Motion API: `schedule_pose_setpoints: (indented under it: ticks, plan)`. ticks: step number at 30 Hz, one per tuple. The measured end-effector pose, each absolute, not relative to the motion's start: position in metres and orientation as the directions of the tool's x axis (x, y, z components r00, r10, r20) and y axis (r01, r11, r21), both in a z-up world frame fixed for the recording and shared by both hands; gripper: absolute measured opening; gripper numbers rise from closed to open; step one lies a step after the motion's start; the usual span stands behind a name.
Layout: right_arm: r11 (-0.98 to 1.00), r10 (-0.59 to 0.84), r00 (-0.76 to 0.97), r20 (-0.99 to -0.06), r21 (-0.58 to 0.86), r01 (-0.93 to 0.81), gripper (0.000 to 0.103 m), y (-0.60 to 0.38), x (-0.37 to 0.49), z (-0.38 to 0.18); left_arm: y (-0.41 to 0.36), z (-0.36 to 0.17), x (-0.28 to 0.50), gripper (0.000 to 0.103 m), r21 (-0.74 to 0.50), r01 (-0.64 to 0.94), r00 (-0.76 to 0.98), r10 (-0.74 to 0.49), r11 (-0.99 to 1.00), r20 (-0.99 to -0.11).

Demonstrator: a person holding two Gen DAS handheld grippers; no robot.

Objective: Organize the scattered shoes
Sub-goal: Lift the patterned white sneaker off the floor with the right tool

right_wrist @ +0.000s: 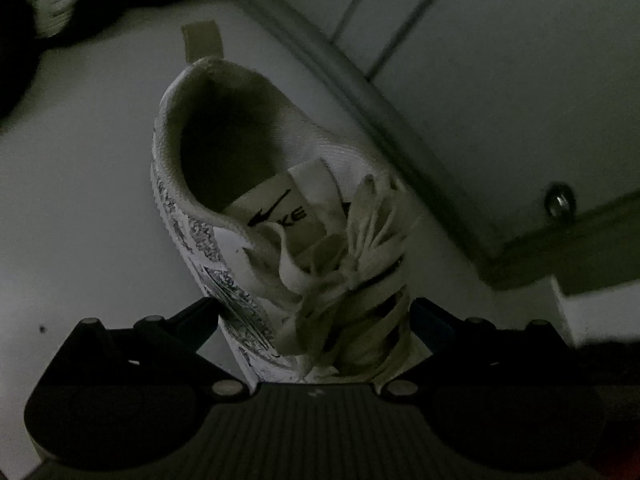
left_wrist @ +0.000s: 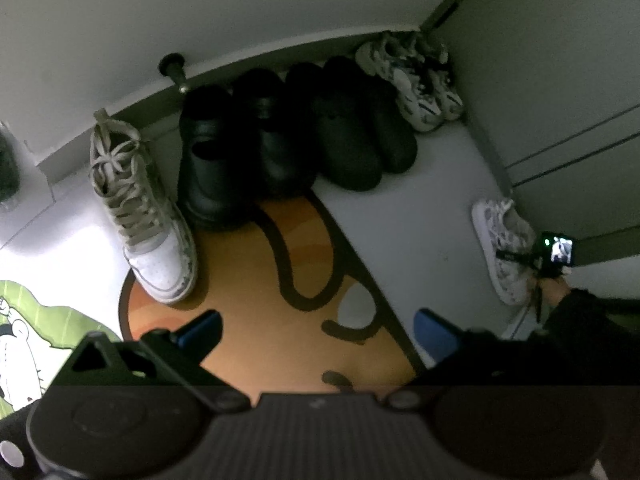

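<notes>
Shoes line the far wall in the left wrist view: a white sneaker (left_wrist: 140, 216) at the left end, toe on the orange mat (left_wrist: 280, 280), then two black pairs (left_wrist: 296, 136) side by side, then a patterned pair (left_wrist: 416, 84) in the far right corner. One stray sneaker (left_wrist: 500, 248), its print like the left one's, lies well apart on the right, near the cabinet (left_wrist: 560, 120), out of the row.

Left gripper (left_wrist: 316, 332) hovers over the mat with fingers spread, nothing between them.

Right gripper (right_wrist: 314, 316) is down on the stray (right_wrist: 256, 208); its fingers straddle the laced front, one on each side, heel pointing away from the cam. Jaws look partly closed round the shoe, but the pic is dark and contact at the right finger is hard to make out, so can't tell if it's truly pinching or just bracketing. The shoe seems to rest on the floor beside the cabinet base.

Step in hand, as I judge it: dealing w/ the stray, the only shoe out of line. Scene fits either a grab about to lift it, or a let-go right after setting it there; the row w/ a lone sneaker at its left end makes the grab likelier.

If it's a grab, next move calls for a firm squeeze across the laces/upper, a lift clear of the floor, a carry left past the black pairs, and a turn so the toe faces near like its mate, set just beside it. Laces are loose and could snag or slip.
</notes>
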State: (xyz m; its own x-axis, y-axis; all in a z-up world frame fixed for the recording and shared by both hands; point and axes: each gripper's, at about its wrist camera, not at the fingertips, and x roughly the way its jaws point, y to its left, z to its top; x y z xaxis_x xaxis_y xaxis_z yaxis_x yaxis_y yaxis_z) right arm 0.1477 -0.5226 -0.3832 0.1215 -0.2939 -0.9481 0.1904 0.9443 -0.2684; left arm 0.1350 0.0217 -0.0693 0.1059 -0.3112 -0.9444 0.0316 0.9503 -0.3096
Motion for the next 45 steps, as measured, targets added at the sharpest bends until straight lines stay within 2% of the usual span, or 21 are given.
schedule_pose_setpoints:
  ticks: [1,3,8,20,24,35,40,45]
  plan:
    - [0.942,-0.328,0.082,-0.941,-0.319,0.108,0.103,-0.511,0.149,-0.391,0.022,-0.07,0.136,0.103,-0.316,0.025,0.103,-0.316,0.949,-0.943]
    - [0.945,-0.324,0.081,-0.943,-0.319,0.066,0.103,-0.503,0.147,-0.393,0.022,-0.069,0.136,0.103,-0.322,0.023,0.106,-0.322,0.947,-0.941]
    - [0.96,-0.278,0.135,-0.951,-0.27,0.072,0.098,-0.492,0.125,-0.381,0.018,-0.069,0.136,0.103,-0.328,0.023,0.104,-0.329,0.944,-0.939]
    - [0.964,-0.232,0.236,-0.944,-0.19,0.187,0.097,-0.439,0.073,-0.365,0.013,-0.073,0.134,0.103,-0.321,-0.007,0.106,-0.318,0.947,-0.942]
    - [0.972,-0.142,0.22,-0.965,-0.095,0.214,0.091,-0.413,0.049,-0.364,0.012,-0.073,0.136,0.103,-0.313,-0.023,0.119,-0.308,0.95,-0.944]
    - [0.98,-0.094,0.247,-0.964,-0.045,0.195,0.088,-0.361,0.011,-0.356,0.004,-0.074,0.132,0.103,-0.316,-0.005,0.106,-0.314,0.949,-0.944]
    - [0.981,-0.006,0.272,-0.962,0.047,0.189,0.08,-0.328,-0.016,-0.341,-0.006,-0.076,0.131,0.103,-0.299,0.022,0.099,-0.3,0.954,-0.949]
    - [0.984,0.033,0.255,-0.966,0.076,0.164,0.079,-0.301,-0.037,-0.331,-0.013,-0.078,0.13,0.103,-0.309,0.016,0.087,-0.309,0.951,-0.947]
